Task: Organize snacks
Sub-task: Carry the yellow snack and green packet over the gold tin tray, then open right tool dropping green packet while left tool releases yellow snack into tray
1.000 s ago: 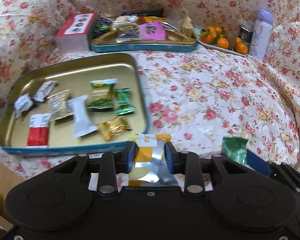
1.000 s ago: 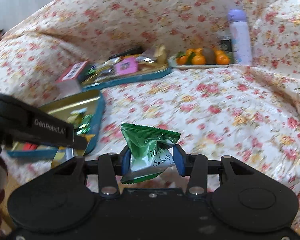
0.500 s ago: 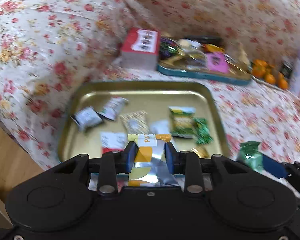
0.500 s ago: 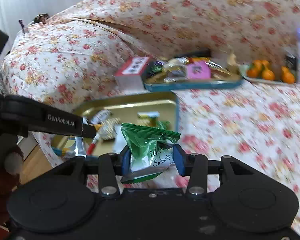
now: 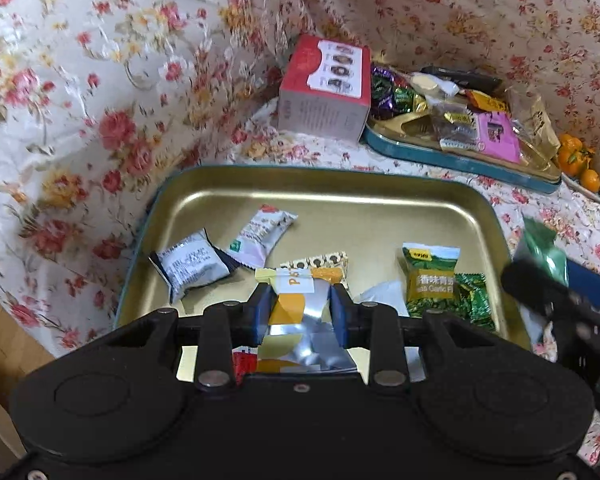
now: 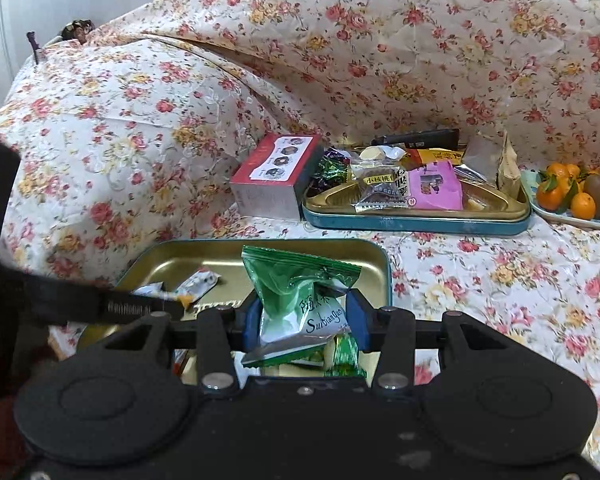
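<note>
My left gripper [image 5: 299, 309] is shut on an orange-and-silver snack packet [image 5: 296, 304] and holds it over the near part of the gold tray [image 5: 340, 204]. The tray holds several wrapped snacks, among them a grey packet [image 5: 192, 266] and a green-yellow pea packet [image 5: 430, 276]. My right gripper [image 6: 305, 320] is shut on a green snack packet [image 6: 300, 296] over the same tray [image 6: 374, 258], on its right side. The right gripper also shows in the left wrist view [image 5: 560, 280], and the left gripper in the right wrist view [image 6: 100, 304].
A second teal-rimmed tray [image 6: 416, 222] heaped with snacks sits further back. A red box [image 6: 274, 178] stands left of it. A plate of oranges [image 6: 576, 200] lies at the right. The flowered sofa cover [image 6: 500, 280] spreads all around, with the armrest rising at the left.
Both grippers have moved left and forward with their packets, from the sofa seat's front edge to over the gold tray. Both stay shut.
</note>
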`<state>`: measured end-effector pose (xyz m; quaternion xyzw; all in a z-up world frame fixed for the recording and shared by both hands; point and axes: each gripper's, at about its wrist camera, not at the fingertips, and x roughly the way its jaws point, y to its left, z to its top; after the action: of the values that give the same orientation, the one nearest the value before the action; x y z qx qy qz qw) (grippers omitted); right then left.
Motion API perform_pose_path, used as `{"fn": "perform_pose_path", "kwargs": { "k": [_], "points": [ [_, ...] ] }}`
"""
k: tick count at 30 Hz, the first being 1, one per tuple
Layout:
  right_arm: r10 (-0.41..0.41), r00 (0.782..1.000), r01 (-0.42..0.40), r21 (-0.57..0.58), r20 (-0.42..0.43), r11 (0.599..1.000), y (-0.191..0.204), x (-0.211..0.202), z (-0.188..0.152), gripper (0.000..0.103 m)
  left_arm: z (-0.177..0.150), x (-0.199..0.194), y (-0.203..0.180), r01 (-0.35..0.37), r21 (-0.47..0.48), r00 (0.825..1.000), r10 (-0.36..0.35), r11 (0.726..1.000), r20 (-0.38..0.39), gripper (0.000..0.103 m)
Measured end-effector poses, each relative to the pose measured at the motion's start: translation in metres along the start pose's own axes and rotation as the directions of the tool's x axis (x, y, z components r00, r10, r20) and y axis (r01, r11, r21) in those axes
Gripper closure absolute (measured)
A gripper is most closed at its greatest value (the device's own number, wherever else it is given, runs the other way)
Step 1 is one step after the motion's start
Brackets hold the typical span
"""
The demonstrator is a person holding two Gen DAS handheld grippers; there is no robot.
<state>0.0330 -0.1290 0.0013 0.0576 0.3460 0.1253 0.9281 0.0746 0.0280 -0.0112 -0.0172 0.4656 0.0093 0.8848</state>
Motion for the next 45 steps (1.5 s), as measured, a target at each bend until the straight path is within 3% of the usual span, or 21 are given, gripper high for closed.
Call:
{"fn": "perform_pose_path", "kwargs": {
  "k": [4,9,29,39,45],
  "points": [
    [-0.011,1.000,0.011,-0.007,-0.011,1.000,0.003,0.017,0.006,0.057,-0.004,0.002,-0.004,-0.040,0.057,0.999,0.040,0.998,0.010,0.062],
    [-0.025,0.999,0.024,-0.004,-0.025,1.000,0.007,0.035,0.007,0.056,-0.010,0.002,0.003,-0.016,0.040,1.000,0.017,0.999,-0.014,0.062],
    [-0.058,0.998,0.054,-0.077,-0.038,0.996,0.028,0.068,0.012,0.056,-0.006,0.000,0.015,-0.031,-0.022,0.999,0.030,0.999,-0.015,0.062],
    [-0.054,0.999,0.054,-0.087,0.004,0.995,0.032,0.063,0.014,0.052,-0.006,-0.001,0.015,-0.044,-0.029,0.999,0.044,0.999,-0.017,0.062],
    [-0.105,0.994,0.107,-0.071,0.027,0.992,0.032,0.041,0.009,0.052,-0.007,-0.003,0.014,-0.064,-0.019,0.998,0.064,0.998,-0.001,0.062]
  ]
}}
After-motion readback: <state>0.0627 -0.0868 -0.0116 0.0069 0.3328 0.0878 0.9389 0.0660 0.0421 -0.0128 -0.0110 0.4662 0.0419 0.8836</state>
